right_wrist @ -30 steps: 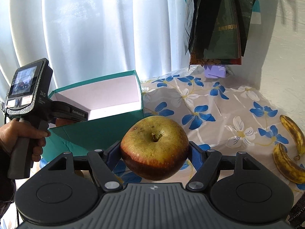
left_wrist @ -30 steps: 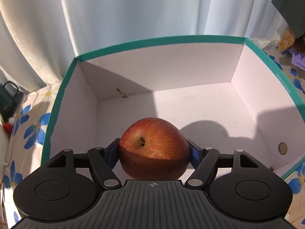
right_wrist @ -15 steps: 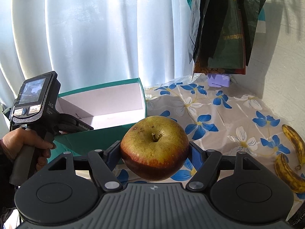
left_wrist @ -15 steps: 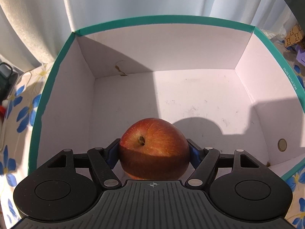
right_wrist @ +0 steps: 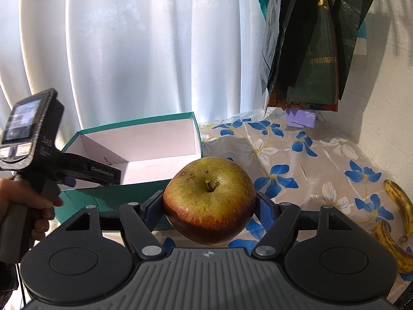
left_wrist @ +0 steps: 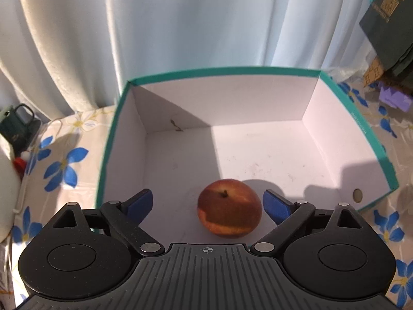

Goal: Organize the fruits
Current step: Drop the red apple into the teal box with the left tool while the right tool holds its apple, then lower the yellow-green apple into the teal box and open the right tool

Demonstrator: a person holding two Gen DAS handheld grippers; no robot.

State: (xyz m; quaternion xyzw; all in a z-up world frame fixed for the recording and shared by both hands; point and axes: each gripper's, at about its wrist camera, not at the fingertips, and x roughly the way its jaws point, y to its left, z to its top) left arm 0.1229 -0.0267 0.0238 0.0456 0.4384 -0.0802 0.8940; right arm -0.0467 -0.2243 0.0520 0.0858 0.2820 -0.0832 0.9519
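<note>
A red apple [left_wrist: 229,208] lies on the white floor of the teal-rimmed box [left_wrist: 222,73], stem up, near the front wall. My left gripper [left_wrist: 207,205] hovers above it with its jaws opening; the blue pads [left_wrist: 276,206] stand clear of the apple on both sides. In the right wrist view my right gripper [right_wrist: 209,206] is shut on a green-yellow apple [right_wrist: 209,199] with a red underside, held in the air to the right of the box [right_wrist: 144,126]. A person's hand [right_wrist: 25,201] holds the left gripper's handle over the box.
Two spotted bananas [right_wrist: 395,222] lie on the flowered tablecloth [right_wrist: 296,155] at the far right. Dark bags [right_wrist: 309,38] hang by the wall above a small purple box [right_wrist: 300,117]. A dark mug [left_wrist: 18,126] stands left of the box. White curtains close off the back.
My left gripper let go of the red apple, spread its jaws and pulled up and back; the apple now rests on the box floor. The right gripper kept its apple and stayed put.
</note>
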